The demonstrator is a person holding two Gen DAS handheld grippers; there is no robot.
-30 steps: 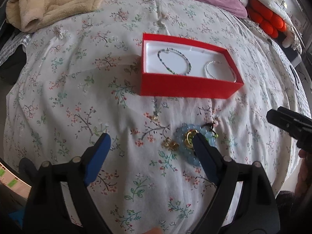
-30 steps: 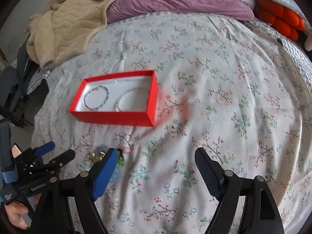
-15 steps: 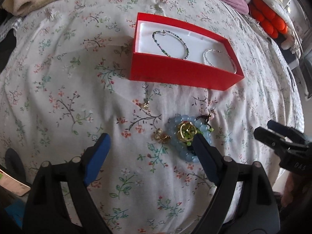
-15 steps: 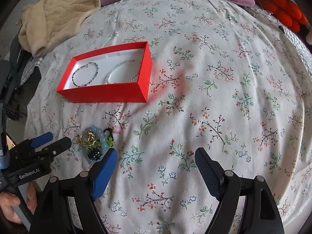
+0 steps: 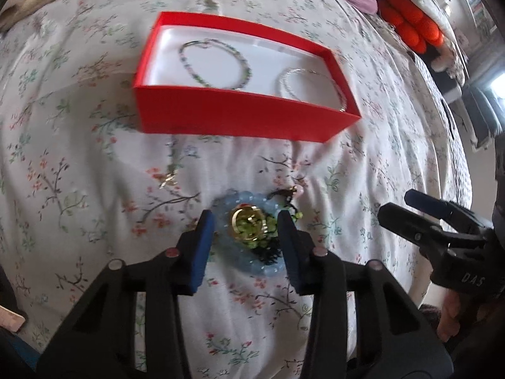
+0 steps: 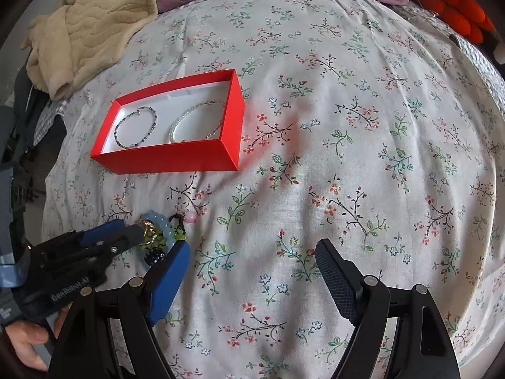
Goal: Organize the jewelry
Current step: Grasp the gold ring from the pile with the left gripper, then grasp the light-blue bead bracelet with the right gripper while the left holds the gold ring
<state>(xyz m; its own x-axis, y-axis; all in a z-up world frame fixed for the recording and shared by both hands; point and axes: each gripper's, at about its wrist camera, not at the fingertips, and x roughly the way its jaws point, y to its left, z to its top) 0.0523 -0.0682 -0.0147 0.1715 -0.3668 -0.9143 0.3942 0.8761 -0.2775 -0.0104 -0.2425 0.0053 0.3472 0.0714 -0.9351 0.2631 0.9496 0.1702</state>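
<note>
Left gripper now narrowed around ring, red box beyond.

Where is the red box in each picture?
Left wrist view: the red box sits in the upper middle, beyond the left gripper.
Right wrist view: the red box lies left of centre, above the jewelry pile.
Shared landmark: the pale blue bead bracelet lies just in front of it.
</note>
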